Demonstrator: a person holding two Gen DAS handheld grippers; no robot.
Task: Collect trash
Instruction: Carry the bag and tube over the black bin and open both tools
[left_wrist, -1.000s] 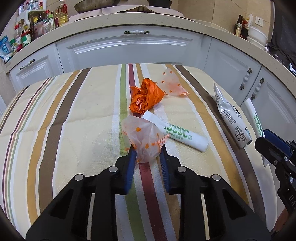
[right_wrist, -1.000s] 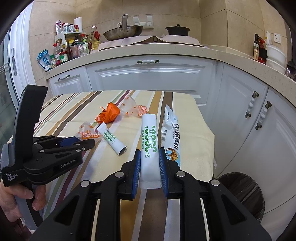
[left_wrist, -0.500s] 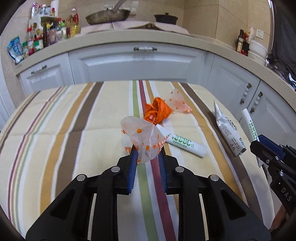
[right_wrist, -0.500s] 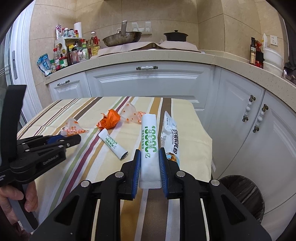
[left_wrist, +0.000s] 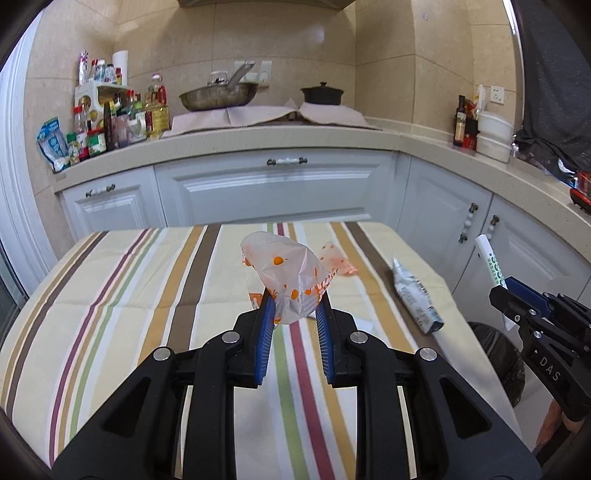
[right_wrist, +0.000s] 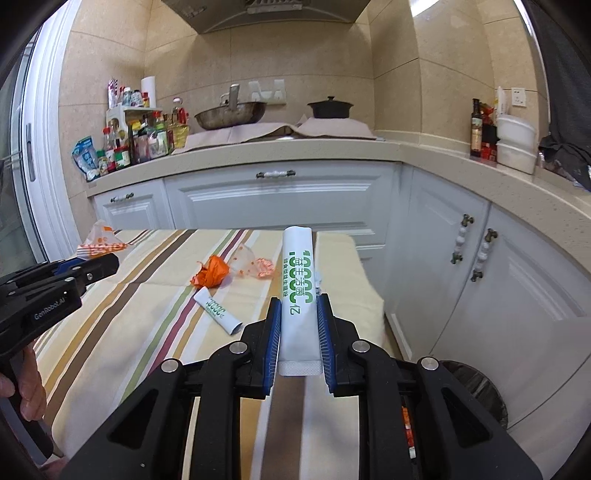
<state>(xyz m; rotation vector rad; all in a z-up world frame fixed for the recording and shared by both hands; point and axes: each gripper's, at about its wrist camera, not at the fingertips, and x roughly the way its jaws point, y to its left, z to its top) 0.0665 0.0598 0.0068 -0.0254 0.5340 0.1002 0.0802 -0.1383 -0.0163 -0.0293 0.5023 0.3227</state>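
Observation:
My left gripper (left_wrist: 294, 306) is shut on a crumpled clear wrapper with orange dots (left_wrist: 290, 275), held up above the striped table (left_wrist: 110, 295). My right gripper (right_wrist: 298, 314) is shut on a white packet with green print (right_wrist: 298, 280), lifted off the table's right side. On the cloth lie an orange crumpled wrapper (right_wrist: 212, 273), a second dotted clear wrapper (right_wrist: 251, 262), a small white packet with green print (right_wrist: 218, 314) and a silver pouch (left_wrist: 415, 299). In the right wrist view the left gripper (right_wrist: 99, 266) shows at the left edge with its wrapper (right_wrist: 101, 242).
A dark trash bin (right_wrist: 476, 391) stands on the floor right of the table, below white cabinets (right_wrist: 498, 295). A counter (left_wrist: 258, 136) behind carries bottles, a wok and a black pot. A person's hand (right_wrist: 27, 387) grips the left tool's handle.
Both grippers rose with their loads; the dotted wrapper left the cloth and now hangs above it. The white packet lifted clear beside the silver pouch. More wall and counter show in both views.

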